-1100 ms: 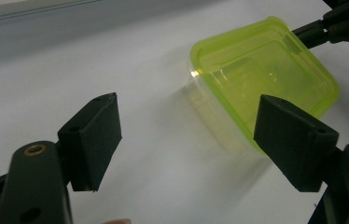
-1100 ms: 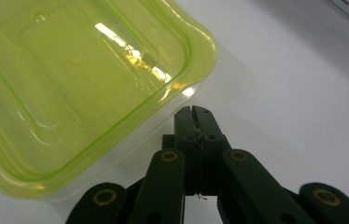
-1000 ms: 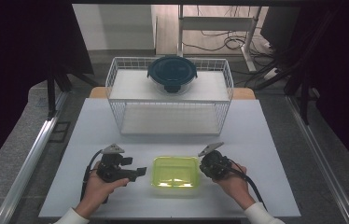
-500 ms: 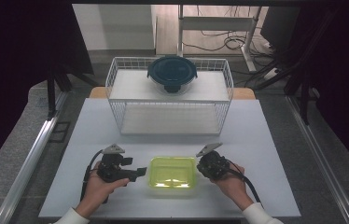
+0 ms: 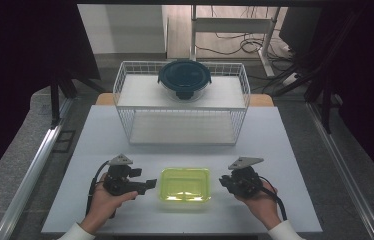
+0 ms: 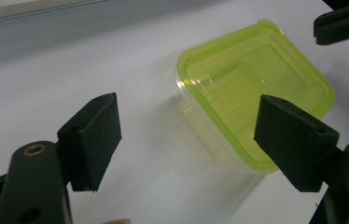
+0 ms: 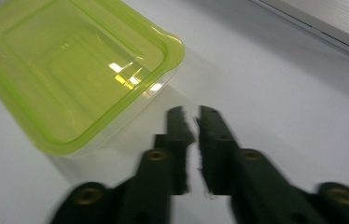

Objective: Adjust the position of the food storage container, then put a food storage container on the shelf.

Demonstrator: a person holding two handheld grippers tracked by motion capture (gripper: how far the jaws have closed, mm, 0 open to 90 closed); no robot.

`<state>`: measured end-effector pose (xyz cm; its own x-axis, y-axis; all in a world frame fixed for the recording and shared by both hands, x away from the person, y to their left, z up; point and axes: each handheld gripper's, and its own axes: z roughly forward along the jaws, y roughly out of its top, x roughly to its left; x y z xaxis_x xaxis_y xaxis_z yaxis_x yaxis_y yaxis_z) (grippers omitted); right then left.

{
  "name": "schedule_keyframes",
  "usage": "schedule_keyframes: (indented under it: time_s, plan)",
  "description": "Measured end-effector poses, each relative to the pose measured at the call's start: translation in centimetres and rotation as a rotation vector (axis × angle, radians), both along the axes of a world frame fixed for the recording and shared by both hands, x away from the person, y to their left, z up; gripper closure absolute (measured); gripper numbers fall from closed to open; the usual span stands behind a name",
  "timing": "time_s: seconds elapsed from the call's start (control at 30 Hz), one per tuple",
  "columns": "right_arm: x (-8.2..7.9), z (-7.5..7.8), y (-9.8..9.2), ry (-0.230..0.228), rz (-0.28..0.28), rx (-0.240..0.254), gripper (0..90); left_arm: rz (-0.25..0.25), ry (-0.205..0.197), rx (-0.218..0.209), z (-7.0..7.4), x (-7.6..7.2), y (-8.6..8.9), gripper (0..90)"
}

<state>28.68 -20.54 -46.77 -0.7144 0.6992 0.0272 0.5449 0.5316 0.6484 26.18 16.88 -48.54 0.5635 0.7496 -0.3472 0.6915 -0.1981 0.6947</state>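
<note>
A: Status on ur end?

B: Left gripper (image 5: 151,184) is in my left hand (image 5: 106,202), jaws spread wide, nothing btwn them. It sits on the table (image 5: 285,135), just left of the green container (image 5: 185,184), tips pointing at it. In the left gripper view the container (image 6: 252,93) lies ahead & to the right, not touching either pad.

A: And the other?

B: Right gripper (image 5: 223,180) in my right hand (image 5: 260,200), just right of the container w/ a small gap. In the right gripper view its jaws are nearly closed, only a thin slit btwn them, gripping nothing. That view is a bit blurred. Container corner (image 7: 77,70) is up & left of the tips, apart from them.

A: Where's the container exactly?

B: Near edge of the white table, centred btwn the 2 grippers. Clear body, yellow-green lid on top, flat & upright. Can't tell if anything's inside.

A: Anything else?

B: White wire basket (image 5: 125,82) at the far side, well apart from me. A round dark-lidded bowl (image 5: 184,78) sits on its upper level, back centre.
</note>
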Motion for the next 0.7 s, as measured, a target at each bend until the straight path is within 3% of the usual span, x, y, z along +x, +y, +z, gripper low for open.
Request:
schedule_keyframes:
  time_s: [0.1,0.2,0.3,0.4,0.7]
  plan:
    - [-0.14,0.11,-0.58,0.038,-0.066,0.061,43.7,0.002,-0.001,0.0,0.03,-0.06,-0.04,22.5]
    - [-0.08,0.13,-0.75,0.082,-0.083,0.139,36.3,0.004,-0.001,0.001,0.02,-0.05,-0.01,22.5]
    - [-0.12,-0.02,-0.54,0.106,-0.067,0.175,31.6,0.005,0.0,0.002,-0.01,-0.04,0.01,22.5]
    - [-0.2,-0.17,-0.27,0.114,-0.06,0.175,28.6,0.004,-0.002,0.001,-0.01,-0.07,0.04,22.5]
    - [-0.06,0.04,-0.22,0.126,-0.072,0.22,26.3,0.009,-0.001,0.003,-0.12,-0.21,0.19,22.5]
